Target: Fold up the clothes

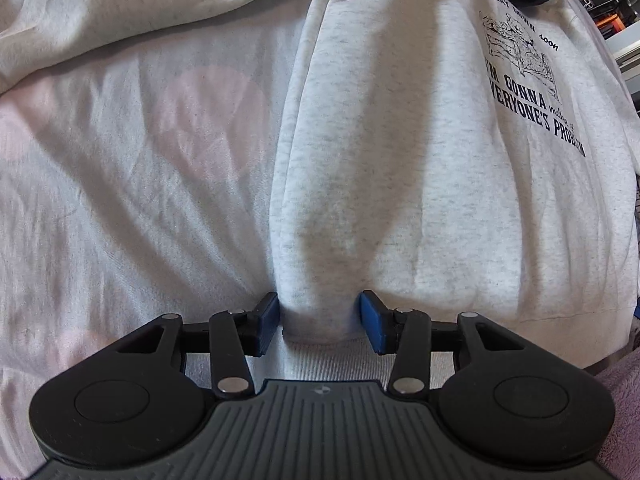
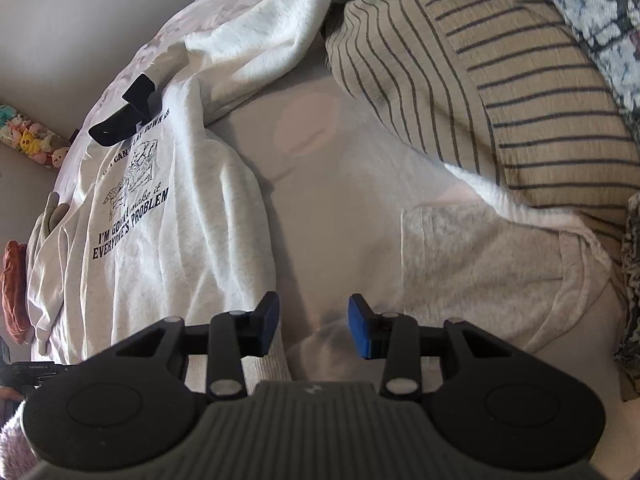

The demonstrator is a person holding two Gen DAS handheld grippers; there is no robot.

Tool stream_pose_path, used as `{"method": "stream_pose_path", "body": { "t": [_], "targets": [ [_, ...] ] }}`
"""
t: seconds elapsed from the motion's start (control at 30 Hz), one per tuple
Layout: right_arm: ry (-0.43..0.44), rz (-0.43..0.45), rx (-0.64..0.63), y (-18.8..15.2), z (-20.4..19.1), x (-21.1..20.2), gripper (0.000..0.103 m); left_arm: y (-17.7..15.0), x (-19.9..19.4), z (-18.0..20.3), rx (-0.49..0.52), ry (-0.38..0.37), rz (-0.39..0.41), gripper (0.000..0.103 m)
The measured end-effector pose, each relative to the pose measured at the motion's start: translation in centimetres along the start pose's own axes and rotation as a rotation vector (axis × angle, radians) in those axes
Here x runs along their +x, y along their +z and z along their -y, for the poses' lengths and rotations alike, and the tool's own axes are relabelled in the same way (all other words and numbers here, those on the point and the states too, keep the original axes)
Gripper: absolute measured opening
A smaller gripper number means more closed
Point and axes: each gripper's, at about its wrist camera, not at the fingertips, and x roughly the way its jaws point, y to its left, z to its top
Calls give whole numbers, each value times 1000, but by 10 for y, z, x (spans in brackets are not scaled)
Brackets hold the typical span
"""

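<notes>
Nearest, the left gripper (image 1: 319,322) has its blue pads parted around a bunched ridge of the grey sweatshirt (image 1: 400,160) at its hem, apparently to lift a fold, the right gripper (image 2: 313,326) gapes empty above bedsheet (image 2: 344,184), printed chest spreading farther off.

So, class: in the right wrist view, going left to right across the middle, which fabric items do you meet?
Rust-orange cloth → light grey printed sweatshirt → pale pink-spotted bedsheet → tan pillow with dark stripes.
</notes>
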Motion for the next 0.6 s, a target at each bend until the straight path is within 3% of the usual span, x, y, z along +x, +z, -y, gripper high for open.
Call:
{"method": "stream_pose_path", "body": {
  "t": [0.3, 0.4, 0.47, 0.5, 0.6],
  "targets": [
    [111, -14, 20, -17, 2, 28, 43, 0, -2, -4, -31, 12, 15, 39],
    [153, -21, 14, -22, -3, 31, 43, -1, -4, 4, -4, 27, 33, 30],
    [181, -26, 11, -25, -5, 33, 15, -3, -10, 5, -1, 10, 56, 14],
    [185, -20, 12, -26, -6, 32, 0, -4, -15, 4, -2, -4, 72, 12],
    [179, 75, 28, -22, -7, 10, 0, -9, -35, 1, -9, -53, 126, 10]
  ]
}}
